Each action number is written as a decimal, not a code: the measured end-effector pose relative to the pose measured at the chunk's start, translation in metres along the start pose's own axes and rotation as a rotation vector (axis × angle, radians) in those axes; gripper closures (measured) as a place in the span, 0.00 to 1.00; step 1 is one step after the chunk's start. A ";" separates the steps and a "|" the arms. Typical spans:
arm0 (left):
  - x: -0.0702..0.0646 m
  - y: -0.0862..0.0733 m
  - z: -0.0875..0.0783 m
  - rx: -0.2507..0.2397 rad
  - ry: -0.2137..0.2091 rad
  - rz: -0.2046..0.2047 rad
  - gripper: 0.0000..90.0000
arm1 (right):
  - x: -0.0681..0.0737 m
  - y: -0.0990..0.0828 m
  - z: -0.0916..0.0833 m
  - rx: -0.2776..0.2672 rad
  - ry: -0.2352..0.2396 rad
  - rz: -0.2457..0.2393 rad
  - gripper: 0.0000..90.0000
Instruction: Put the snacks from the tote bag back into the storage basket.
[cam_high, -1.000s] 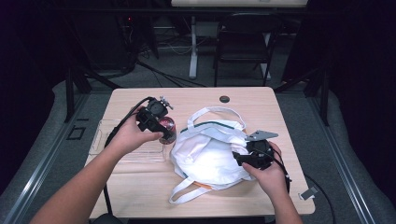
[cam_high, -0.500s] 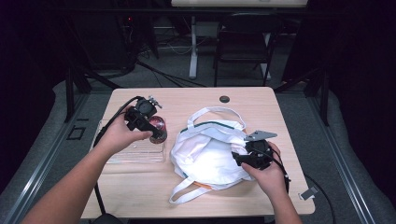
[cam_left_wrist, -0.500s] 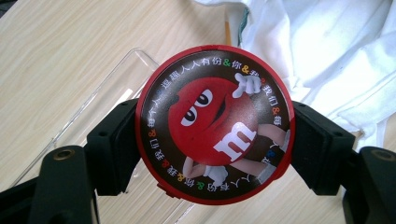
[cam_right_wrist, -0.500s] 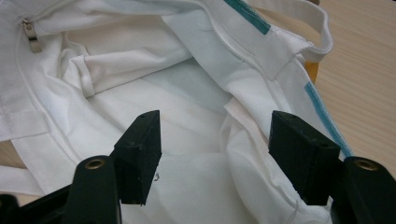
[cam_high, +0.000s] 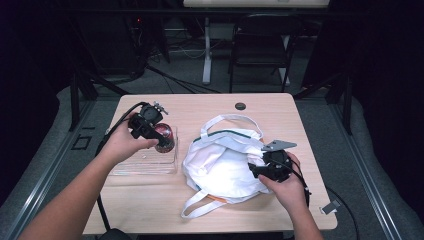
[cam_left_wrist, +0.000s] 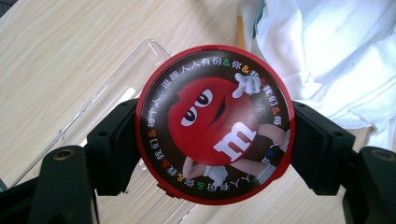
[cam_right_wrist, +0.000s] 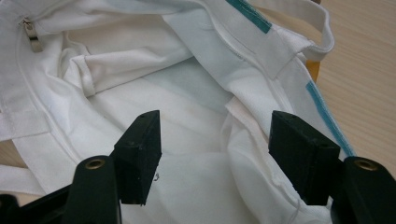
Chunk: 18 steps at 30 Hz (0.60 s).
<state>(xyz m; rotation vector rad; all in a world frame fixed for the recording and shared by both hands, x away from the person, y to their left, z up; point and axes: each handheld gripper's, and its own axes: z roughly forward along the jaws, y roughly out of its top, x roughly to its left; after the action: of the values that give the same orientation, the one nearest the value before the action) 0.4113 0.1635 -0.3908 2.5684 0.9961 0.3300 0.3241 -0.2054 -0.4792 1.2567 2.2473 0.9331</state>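
**Red candy tin clamped above the tray, white bag under the other jaws**

Dark surroundings frame a pale wooden desk (cam_high: 150, 215) in the high view, with a chair and cables on the floor beyond it. On the desk lie a clear plastic tray (cam_high: 142, 165) at the left and a white cloth bag (cam_high: 220, 167) with green trim in the middle, its straps looped toward the far edge and the near edge. The left hand-held gripper (cam_high: 159, 142) is held over the tray's far right corner with a round red tin (cam_high: 164, 137) between its jaws. The right hand-held gripper (cam_high: 252, 172) rests at the bag's right side — its grey plate sits on top.

From the left gripper view, the tin (cam_left_wrist: 215, 123) faces the camera, its lid printed with a red cartoon candy figure and a ring of characters. Both black jaws press against its rim, closed on it. Behind it show the tray's clear edge (cam_left_wrist: 100, 88) and a fold of the bag (cam_left_wrist: 336, 51).

From the right gripper view, the jaws stand wide apart — nothing is gripped between them. Rumpled white fabric of the bag (cam_right_wrist: 187, 60) lies beneath, with a zipper pull (cam_right_wrist: 31, 33) at the upper left.
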 end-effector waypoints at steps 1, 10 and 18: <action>0.001 0.000 0.000 0.005 -0.001 -0.001 0.29 | 0.000 0.000 0.000 -0.001 -0.001 0.000 0.38; 0.007 -0.004 0.005 0.008 -0.006 -0.003 0.29 | 0.001 0.000 0.001 0.000 -0.003 -0.002 0.38; 0.010 -0.006 0.015 0.022 -0.009 0.005 0.29 | 0.001 0.001 0.002 -0.002 -0.005 -0.001 0.38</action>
<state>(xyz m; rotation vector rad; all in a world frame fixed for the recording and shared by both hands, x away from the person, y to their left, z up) 0.4206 0.1707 -0.4056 2.5897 0.9958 0.3107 0.3251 -0.2041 -0.4798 1.2552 2.2427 0.9301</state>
